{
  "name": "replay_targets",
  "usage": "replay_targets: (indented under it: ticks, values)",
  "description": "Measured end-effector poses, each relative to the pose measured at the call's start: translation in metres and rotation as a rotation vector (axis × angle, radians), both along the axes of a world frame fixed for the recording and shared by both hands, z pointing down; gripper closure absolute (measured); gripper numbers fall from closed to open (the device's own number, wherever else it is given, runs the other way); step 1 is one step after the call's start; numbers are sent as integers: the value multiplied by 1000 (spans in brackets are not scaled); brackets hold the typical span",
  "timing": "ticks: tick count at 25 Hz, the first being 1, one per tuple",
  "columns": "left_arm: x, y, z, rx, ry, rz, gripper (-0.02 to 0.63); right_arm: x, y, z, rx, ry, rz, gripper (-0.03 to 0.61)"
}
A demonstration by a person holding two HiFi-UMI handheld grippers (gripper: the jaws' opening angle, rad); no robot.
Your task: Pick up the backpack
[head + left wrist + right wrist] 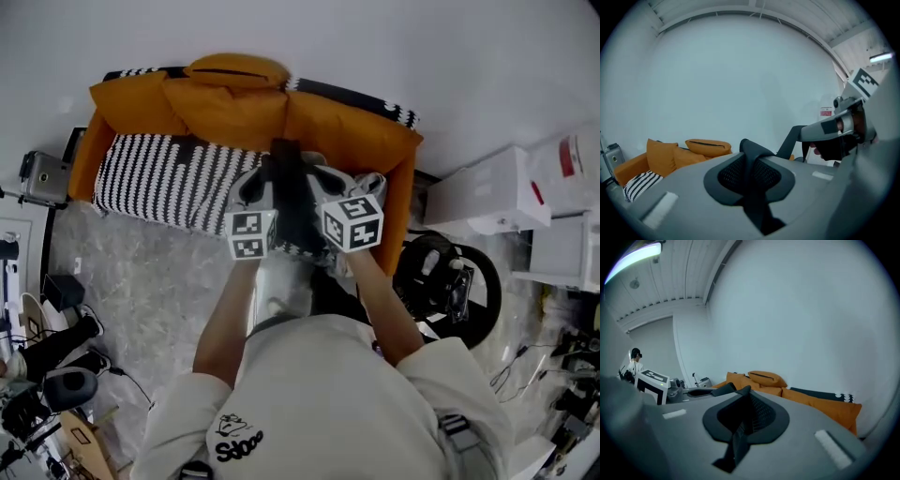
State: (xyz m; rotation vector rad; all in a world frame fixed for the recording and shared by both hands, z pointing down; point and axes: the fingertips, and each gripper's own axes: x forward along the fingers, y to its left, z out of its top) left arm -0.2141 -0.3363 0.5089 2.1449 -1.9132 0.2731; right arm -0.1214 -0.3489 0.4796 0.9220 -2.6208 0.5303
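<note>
Nearest, between the person's forearms, the pale backpack (281, 284) hangs under the two grippers, with the floor below it. The left gripper (257, 186) is clenched on a dark strap (752, 148) of the backpack, which stands pinched between its jaws, and the right gripper (325, 180) just beside it is clamped tight on a strap in the same way, both held side by side over the front edge of the sofa (375, 131). Farther off, a striped blanket (159, 178) covers the orange sofa's seat, a cushion (234, 70) lies on its back, and a bare wall (394, 47) stands behind.
</note>
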Motion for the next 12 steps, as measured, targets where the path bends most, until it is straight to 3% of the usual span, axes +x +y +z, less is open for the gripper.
replay_targets:
  ticks: [12]
  values:
    - [-8, 117, -86, 144, 20, -12, 565, -7, 117, -86, 141, -98, -43, 572]
